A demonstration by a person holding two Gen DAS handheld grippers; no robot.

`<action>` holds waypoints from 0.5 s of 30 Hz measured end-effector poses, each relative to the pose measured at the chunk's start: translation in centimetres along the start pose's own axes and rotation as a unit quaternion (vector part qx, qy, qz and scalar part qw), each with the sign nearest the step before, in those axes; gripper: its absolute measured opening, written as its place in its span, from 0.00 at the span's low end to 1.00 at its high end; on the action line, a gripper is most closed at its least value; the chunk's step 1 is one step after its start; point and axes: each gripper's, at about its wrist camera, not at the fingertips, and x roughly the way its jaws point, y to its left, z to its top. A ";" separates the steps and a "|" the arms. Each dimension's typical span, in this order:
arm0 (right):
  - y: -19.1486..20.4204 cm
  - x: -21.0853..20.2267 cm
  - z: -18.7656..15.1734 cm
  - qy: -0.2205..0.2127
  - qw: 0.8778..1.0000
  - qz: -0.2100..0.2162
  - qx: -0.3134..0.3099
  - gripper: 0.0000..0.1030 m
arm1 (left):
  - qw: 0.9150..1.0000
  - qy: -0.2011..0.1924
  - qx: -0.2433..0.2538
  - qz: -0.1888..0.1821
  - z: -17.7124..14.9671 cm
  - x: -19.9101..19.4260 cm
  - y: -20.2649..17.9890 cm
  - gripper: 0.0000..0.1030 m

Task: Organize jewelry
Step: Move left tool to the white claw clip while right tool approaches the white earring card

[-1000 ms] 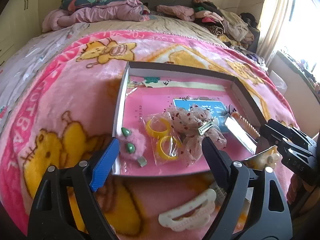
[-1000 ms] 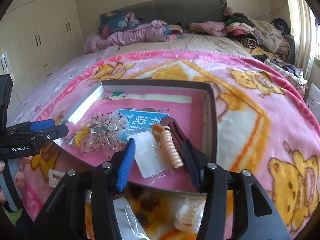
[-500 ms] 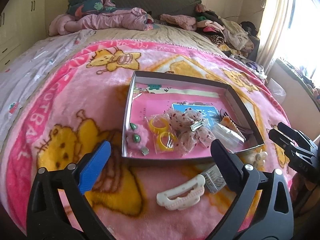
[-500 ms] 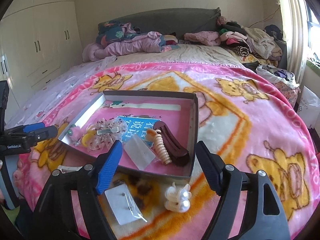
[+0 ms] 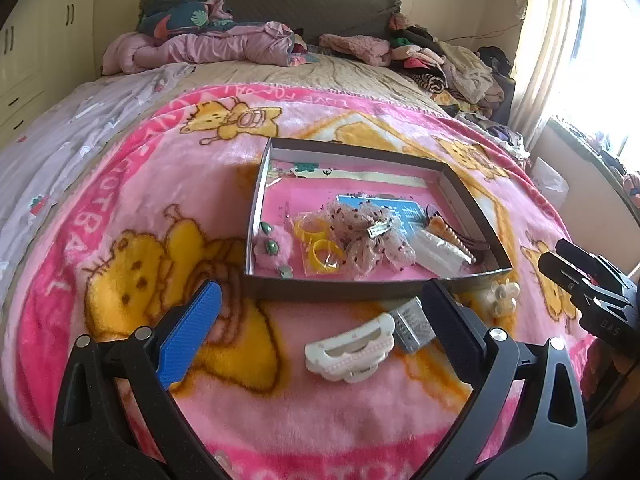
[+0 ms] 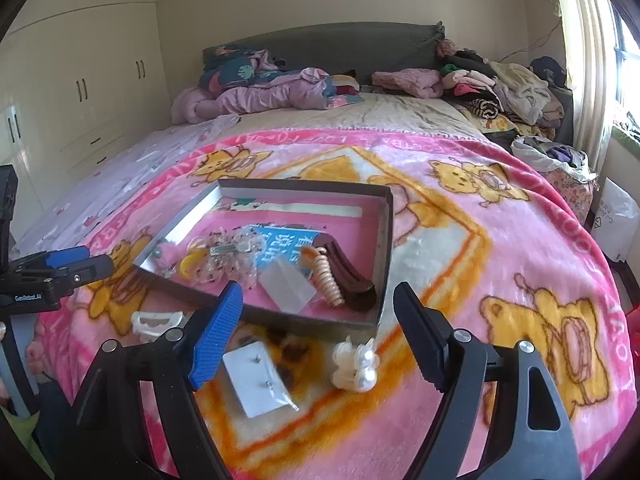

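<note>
A shallow grey box [image 5: 360,290] [image 6: 386,240] lies on the pink blanket. It holds yellow rings [image 5: 320,240], a lace bow clip [image 5: 372,236] [image 6: 228,256], a pink fluffy clip [image 5: 272,248], a pearl clip [image 6: 328,280] on a brown clip [image 6: 348,276] and a clear packet [image 6: 286,286]. In front of the box lie a white claw clip [image 5: 352,350] [image 6: 154,322], an earring card [image 6: 256,376] [image 5: 412,324] and a small pearl claw clip [image 6: 356,366] [image 5: 504,298]. My left gripper [image 5: 316,332] is open and empty above the white clip. My right gripper [image 6: 316,332] is open and empty above the card and pearl clip.
The bed's far end carries piled clothes [image 6: 500,84] and a folded quilt [image 5: 216,40]. A wardrobe [image 6: 80,92] stands at the left. A window with a curtain [image 5: 548,48] is at the right. The blanket's front edge drops off just below both grippers.
Both grippers have pulled back and up from the box, open and empty. The brown clip and pearl clip stay in the box. The loose pieces in front of the box have come into view.
</note>
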 end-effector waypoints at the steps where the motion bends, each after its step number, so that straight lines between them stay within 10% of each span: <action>1: 0.2 -0.2 -0.1 0.000 1.000 0.000 -0.002 0.73 | 1.000 0.000 0.001 0.001 -0.2 -0.1 0.0 0.89; 15: 2.8 -1.7 -1.7 0.008 0.999 0.017 -0.026 0.74 | 1.000 -0.002 -0.002 -0.003 -2.7 -1.9 0.3 0.89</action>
